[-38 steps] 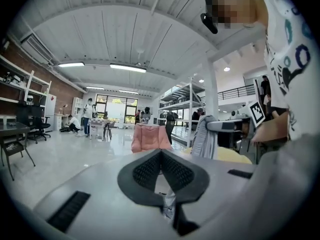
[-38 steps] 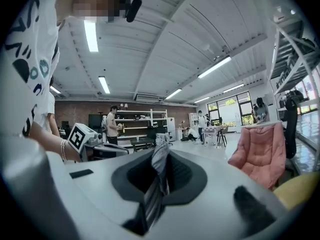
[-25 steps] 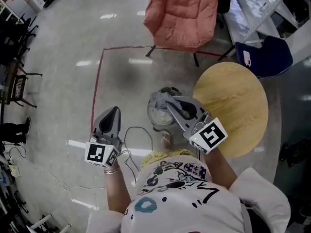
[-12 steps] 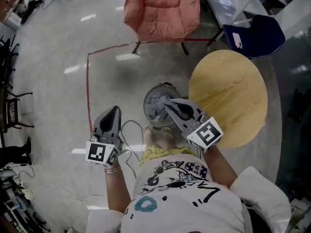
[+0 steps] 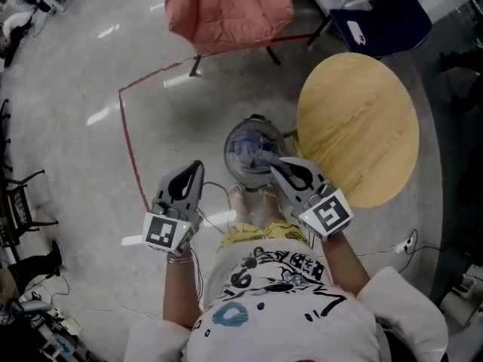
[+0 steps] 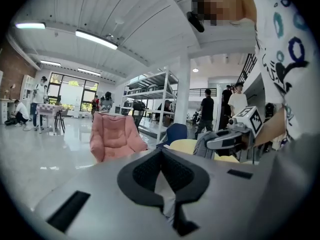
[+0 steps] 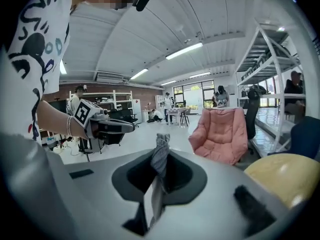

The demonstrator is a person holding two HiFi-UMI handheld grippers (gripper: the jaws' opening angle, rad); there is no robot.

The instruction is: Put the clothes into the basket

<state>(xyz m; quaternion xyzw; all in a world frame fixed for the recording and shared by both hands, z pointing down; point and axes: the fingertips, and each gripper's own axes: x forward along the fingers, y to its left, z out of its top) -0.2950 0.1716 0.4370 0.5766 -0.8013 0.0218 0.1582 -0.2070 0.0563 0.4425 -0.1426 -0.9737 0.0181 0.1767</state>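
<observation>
A round mesh basket (image 5: 234,143) stands on the floor with grey-blue clothes (image 5: 253,153) inside it. My right gripper (image 5: 277,164) reaches over the basket's near rim and is shut on a grey striped cloth (image 7: 161,153). In the right gripper view the cloth sticks up from between the closed tips of my right gripper (image 7: 159,160). The left gripper view shows that cloth (image 6: 202,144) hanging under the right gripper (image 6: 222,139). My left gripper (image 5: 194,172) sits left of the basket, shut with nothing in it. In its own view the left gripper (image 6: 161,151) has its jaws together.
A round wooden table (image 5: 355,127) stands right of the basket. A pink padded chair (image 5: 226,6) is beyond it, and a blue chair (image 5: 377,21) at the back right. Red tape (image 5: 128,134) marks the floor and cables (image 5: 207,198) lie near the person's feet.
Both grippers have come down. The right one, still holding the cloth, has dropped to the basket's rim. The left one has shifted right, closer to the basket.
</observation>
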